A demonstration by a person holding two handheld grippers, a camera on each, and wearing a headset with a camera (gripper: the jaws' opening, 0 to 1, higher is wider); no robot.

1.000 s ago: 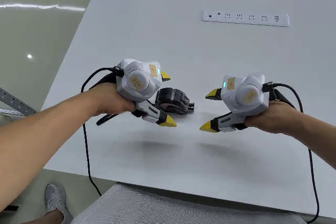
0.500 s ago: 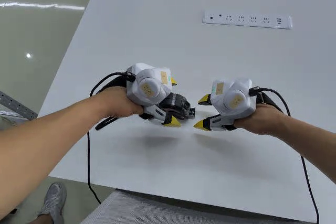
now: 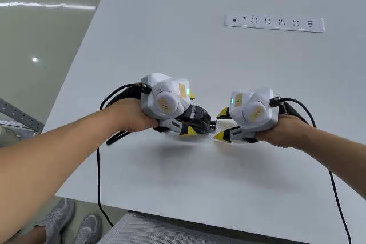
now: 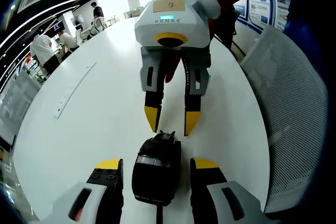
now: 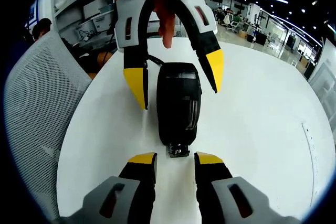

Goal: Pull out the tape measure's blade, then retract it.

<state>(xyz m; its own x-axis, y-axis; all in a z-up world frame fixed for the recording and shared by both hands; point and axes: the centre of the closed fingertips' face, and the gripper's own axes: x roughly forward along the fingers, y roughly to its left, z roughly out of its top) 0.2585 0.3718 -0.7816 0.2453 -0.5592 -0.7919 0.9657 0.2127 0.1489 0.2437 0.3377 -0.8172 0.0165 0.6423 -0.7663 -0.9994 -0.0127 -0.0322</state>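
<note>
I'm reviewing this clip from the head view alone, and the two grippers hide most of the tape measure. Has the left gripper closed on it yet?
Observer: Not that I can see. In the left gripper view the left gripper has a jaw on each side of the tape measure, with a narrow gap on both sides.
Operator: And is the right one on the blade's hook?
Observer: Not yet. In the right gripper view the right gripper is open, and the hook sits just ahead of its tips, unclamped.
Operator: Any blade out?
Observer: None visible. The hook sits right at the tape measure's mouth.
</note>
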